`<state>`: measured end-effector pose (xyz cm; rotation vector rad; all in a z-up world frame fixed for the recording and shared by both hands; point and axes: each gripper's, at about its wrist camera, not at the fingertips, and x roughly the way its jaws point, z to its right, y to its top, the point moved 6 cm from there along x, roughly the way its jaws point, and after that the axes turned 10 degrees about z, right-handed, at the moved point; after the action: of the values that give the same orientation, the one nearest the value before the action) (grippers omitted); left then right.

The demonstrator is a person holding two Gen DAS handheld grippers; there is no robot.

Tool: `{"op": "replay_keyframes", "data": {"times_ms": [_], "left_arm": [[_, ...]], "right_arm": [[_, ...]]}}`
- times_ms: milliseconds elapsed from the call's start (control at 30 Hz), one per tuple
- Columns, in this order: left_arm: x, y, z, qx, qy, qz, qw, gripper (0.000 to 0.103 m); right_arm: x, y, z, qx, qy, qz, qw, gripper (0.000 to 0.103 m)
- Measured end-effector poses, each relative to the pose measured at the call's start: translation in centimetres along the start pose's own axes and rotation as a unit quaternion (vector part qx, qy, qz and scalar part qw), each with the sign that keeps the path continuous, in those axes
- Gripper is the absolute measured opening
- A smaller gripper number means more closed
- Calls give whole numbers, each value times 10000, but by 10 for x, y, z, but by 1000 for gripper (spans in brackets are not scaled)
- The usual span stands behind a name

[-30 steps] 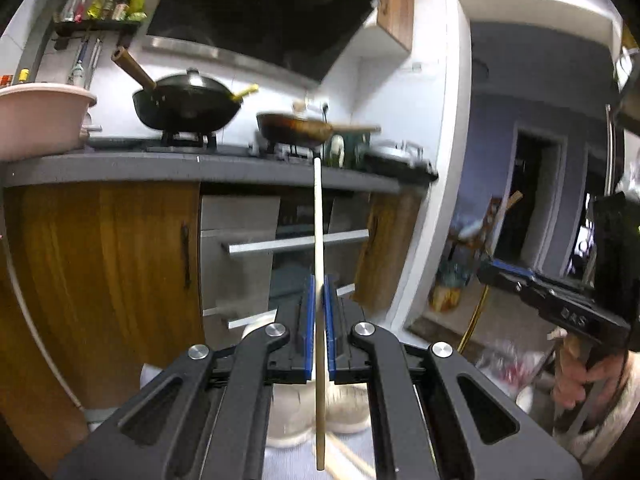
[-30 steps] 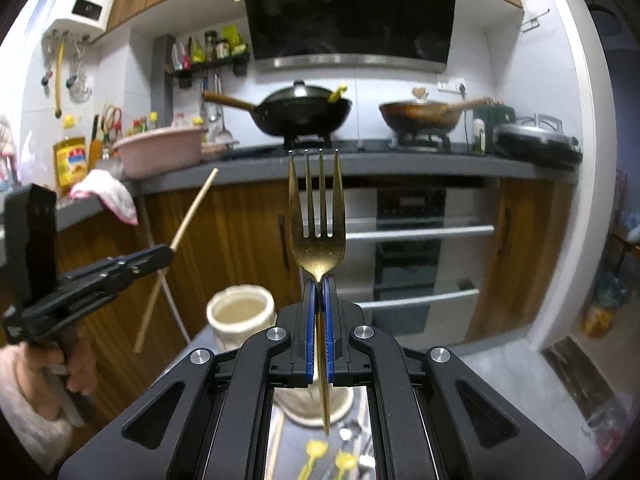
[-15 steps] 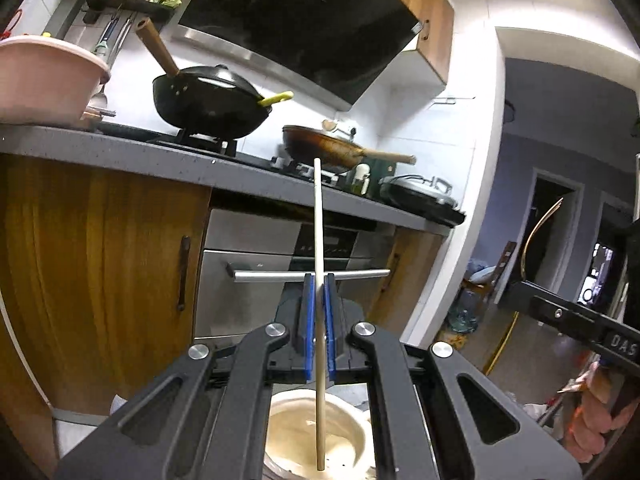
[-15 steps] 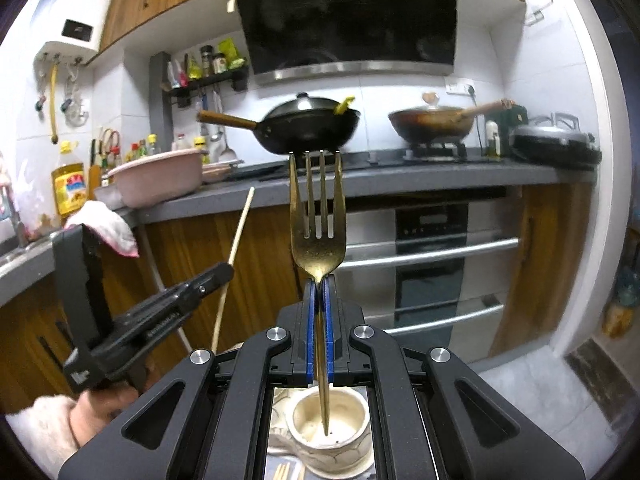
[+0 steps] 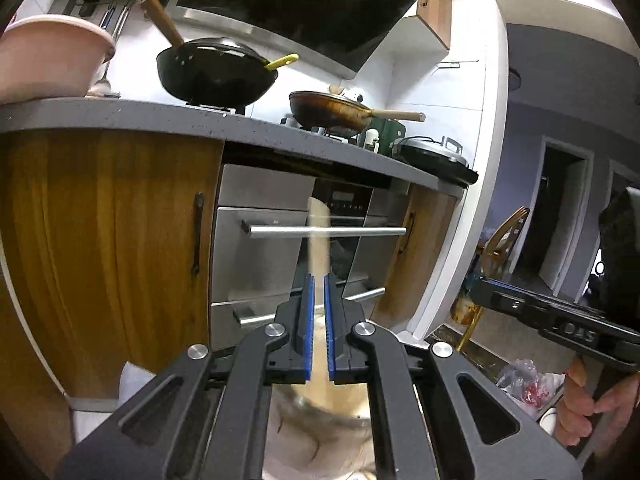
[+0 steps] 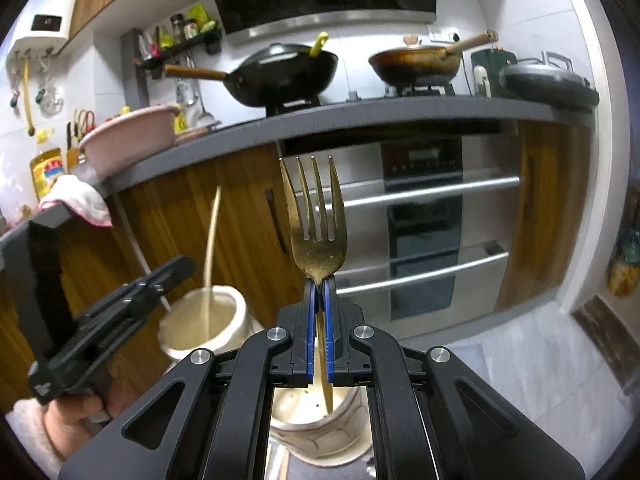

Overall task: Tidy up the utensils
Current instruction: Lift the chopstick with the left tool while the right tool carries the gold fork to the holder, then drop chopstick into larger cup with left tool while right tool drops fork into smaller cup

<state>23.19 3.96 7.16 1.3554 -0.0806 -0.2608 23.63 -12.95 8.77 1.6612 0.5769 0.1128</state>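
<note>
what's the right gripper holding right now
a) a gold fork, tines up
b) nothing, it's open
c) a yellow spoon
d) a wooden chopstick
a: the right gripper is shut on the neck of a gold fork, tines up, with its handle end hanging over a cream ceramic holder.

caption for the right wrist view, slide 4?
Right gripper holds a gold fork tines-up over a cream holder; a chopstick stands in the second holder.
</note>
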Motion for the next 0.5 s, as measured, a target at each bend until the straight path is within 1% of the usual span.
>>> {"op": "replay_keyframes", "data": {"times_ms": [200,300,333,367,400,433,467,500], "left_arm": [[-9,-4,-1,92,22,-54,9999,5],[-11,-5,0,187,67,-104,9997,8],[-11,-5,0,229,111,-120,9996,15],[-11,-4,1,259,145,-133,9995,26],[-12,-4,0,300,198,-139,9993,32],[-13,-4,0,331,247,-130,9991,42],[-14,-3,-1,345,276,-117,9990,46],[-14,-3,-2,353,315,-121,9988,47]], "right_arm": [[6,-7,7,74,-93,-66,9999,5],[7,-6,8,76,-123,-72,9999,5],[7,-5,9,72,-130,-71,9999,5],[8,-5,10,79,-150,-75,9998,5],[9,-5,12,103,-182,-81,9997,5],[9,-4,14,124,-198,-84,9997,5],[11,-4,16,172,-203,-103,9996,5],[12,-4,18,204,-218,-119,9995,5]]}}
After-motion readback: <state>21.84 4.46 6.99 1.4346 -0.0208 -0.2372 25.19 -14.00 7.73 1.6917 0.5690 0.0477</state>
